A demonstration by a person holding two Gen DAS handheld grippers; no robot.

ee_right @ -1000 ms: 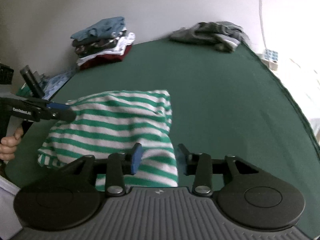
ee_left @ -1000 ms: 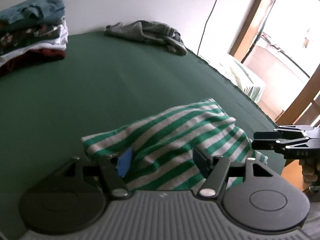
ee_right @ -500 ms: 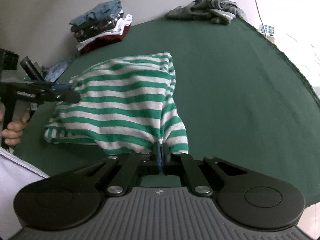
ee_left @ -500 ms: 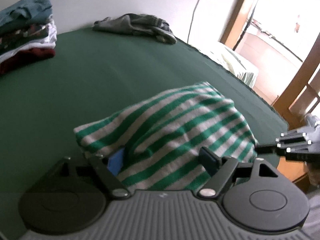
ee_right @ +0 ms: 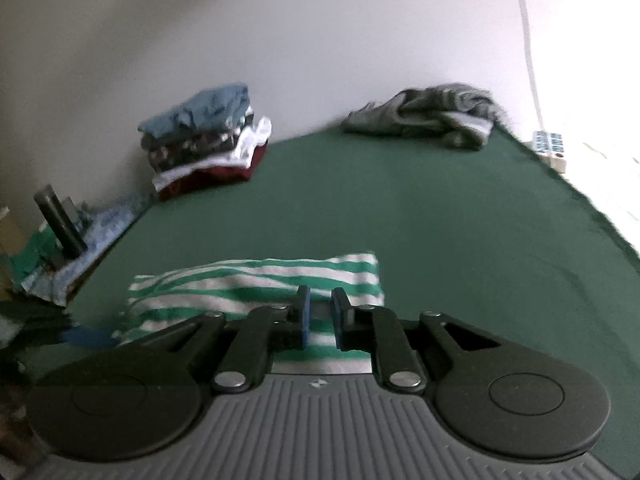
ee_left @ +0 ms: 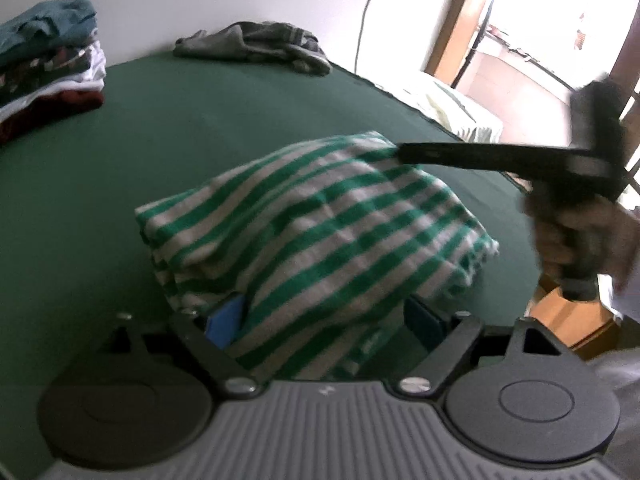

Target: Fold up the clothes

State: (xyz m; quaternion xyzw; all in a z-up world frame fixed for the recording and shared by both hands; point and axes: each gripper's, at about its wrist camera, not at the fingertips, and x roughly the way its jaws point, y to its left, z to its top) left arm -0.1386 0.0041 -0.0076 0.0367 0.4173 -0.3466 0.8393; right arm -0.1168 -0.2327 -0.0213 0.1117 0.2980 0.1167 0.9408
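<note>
left wrist: close above striped garment (ee_left: pixel 312 232), angled down, facing the doorway side | right wrist: low, looks across green surface (ee_right: pixel 400 208) toward the wall | shared: garment, folded stack (ee_right: pixel 208 140), grey heap (ee_left: pixel 256 46)

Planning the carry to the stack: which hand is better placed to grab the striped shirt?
Left: left gripper fingers, opening, straddle the near edge of the striped shirt. Right gripper fingers, opening, stand narrow above it with nothing between them.
</note>
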